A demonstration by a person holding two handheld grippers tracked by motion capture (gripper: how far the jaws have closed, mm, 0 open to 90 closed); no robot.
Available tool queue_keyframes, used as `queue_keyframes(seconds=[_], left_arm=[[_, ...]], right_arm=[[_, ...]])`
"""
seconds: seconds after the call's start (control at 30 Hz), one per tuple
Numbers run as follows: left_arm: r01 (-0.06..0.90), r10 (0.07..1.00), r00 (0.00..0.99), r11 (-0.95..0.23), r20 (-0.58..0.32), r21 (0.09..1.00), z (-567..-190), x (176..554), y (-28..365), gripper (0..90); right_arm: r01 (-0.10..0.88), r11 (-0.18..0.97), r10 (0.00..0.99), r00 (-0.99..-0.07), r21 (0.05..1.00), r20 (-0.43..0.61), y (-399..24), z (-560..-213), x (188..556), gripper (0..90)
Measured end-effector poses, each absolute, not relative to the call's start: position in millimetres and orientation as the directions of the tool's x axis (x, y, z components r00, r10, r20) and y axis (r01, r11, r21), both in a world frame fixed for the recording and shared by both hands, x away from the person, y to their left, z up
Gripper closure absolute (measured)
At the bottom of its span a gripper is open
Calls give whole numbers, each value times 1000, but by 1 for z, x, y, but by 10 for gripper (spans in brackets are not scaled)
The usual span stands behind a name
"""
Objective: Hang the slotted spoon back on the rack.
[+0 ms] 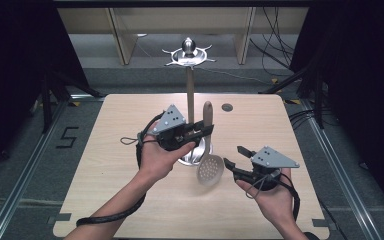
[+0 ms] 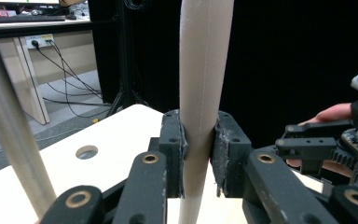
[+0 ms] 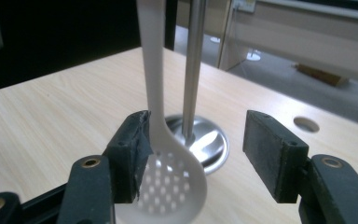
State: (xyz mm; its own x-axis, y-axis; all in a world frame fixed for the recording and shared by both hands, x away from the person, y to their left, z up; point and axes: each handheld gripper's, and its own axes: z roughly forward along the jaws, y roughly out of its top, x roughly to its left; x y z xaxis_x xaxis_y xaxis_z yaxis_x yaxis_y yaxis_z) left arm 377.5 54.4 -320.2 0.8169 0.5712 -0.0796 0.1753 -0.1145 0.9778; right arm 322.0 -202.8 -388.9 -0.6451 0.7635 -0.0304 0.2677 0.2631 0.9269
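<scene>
Near the centre of the high view, the left gripper (image 1: 200,134) was clamped on the handle of a pale beige plastic slotted spoon (image 1: 209,159), which hung upright with its round perforated bowl down, just above the light wooden table (image 1: 105,175). In the left gripper view, at the middle of the frame, both black pads pressed against the spoon's handle (image 2: 199,116), which ran from the top edge to the bottom. Just behind the spoon in the high view stood a shiny metal utensil stand (image 1: 190,95), a slim pole on a round base with curved hooks at its top. The right gripper (image 1: 232,157) sat at lower right of the high view, pointing left toward the spoon's bowl. In the right gripper view its jaws stood apart, not pinching anything; the spoon's bowl (image 3: 168,186) lay between them, close against the left pad, with a clear gap to the right pad.
</scene>
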Motion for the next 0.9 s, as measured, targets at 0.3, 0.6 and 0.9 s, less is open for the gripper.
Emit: queue_keyframes(seconds=[0.3, 0.6, 0.9], left_arm=[[160, 570, 820, -132, -57, 978, -313, 380, 66, 747], [153, 564, 824, -137, -50, 979, -306, 385, 70, 747], [153, 544, 838, -157, -44, 976, -301, 389, 70, 747]], right_arm=[[327, 257, 783, -622, 909, 2, -216, -410, 323, 436], [371, 242, 800, -600, 896, 33, -221, -423, 323, 425], [371, 268, 786, -617, 889, 21, -225, -427, 324, 418]])
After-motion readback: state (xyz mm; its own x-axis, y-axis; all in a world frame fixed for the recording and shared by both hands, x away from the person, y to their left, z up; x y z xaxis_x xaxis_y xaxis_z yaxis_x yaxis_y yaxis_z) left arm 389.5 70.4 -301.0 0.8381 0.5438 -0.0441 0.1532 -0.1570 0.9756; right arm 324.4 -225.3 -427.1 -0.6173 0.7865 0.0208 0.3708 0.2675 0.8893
